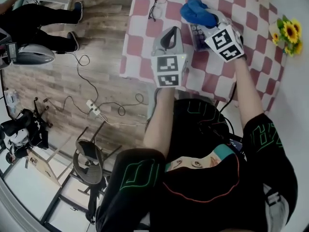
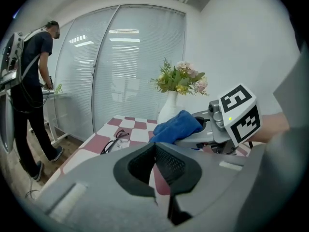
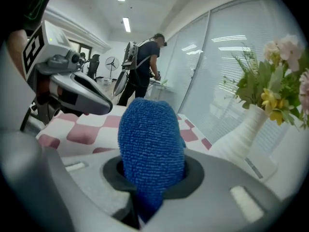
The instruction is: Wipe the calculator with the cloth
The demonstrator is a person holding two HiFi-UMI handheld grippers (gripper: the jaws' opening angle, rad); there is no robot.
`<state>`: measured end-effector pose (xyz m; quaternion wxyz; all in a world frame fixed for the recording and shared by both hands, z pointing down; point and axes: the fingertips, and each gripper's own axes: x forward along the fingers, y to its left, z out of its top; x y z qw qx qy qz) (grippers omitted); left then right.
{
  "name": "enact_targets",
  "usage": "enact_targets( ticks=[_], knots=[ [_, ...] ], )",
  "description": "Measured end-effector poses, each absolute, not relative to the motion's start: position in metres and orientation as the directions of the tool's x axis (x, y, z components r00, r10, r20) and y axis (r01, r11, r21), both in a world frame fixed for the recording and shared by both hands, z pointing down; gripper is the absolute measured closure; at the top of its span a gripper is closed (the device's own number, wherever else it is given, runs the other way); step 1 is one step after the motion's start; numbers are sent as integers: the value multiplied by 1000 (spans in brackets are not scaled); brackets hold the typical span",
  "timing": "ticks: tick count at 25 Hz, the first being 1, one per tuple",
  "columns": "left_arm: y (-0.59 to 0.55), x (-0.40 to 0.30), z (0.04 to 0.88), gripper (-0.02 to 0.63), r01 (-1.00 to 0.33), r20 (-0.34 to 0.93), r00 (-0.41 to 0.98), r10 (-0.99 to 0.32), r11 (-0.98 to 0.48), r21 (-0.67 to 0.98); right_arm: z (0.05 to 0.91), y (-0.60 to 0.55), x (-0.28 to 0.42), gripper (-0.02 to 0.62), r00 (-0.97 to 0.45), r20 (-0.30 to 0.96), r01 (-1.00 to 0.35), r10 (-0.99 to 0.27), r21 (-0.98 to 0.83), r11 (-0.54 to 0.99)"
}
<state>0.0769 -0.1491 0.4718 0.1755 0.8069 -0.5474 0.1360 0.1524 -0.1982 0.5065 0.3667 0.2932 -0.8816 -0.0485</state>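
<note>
My right gripper is shut on a bunched blue cloth, held over the red-and-white checked table. In the right gripper view the cloth fills the space between the jaws of the right gripper. The calculator lies on the table just below the cloth, partly hidden by the right gripper. My left gripper hovers left of the calculator with its jaws shut and nothing between them. From the left gripper I see the cloth to the right.
Black glasses lie on the table at the far left. A white vase of flowers stands at the back, and sunflowers at the right edge. Someone stands on the floor beyond the table. Cables and a chair are to my left.
</note>
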Motion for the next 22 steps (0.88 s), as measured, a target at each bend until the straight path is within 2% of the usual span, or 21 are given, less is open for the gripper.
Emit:
enact_targets(
  ticks=[9,22],
  knots=[
    [-125,78,474,595,-937,414,349,-841,-325,131,530,-164,152,497,-557,671,-397,-489,302,867],
    [-104,84,474,596,-936,415,351,-839,-319,148,529,-134,160,497,-581,656,-433,-482,252,865]
  ],
)
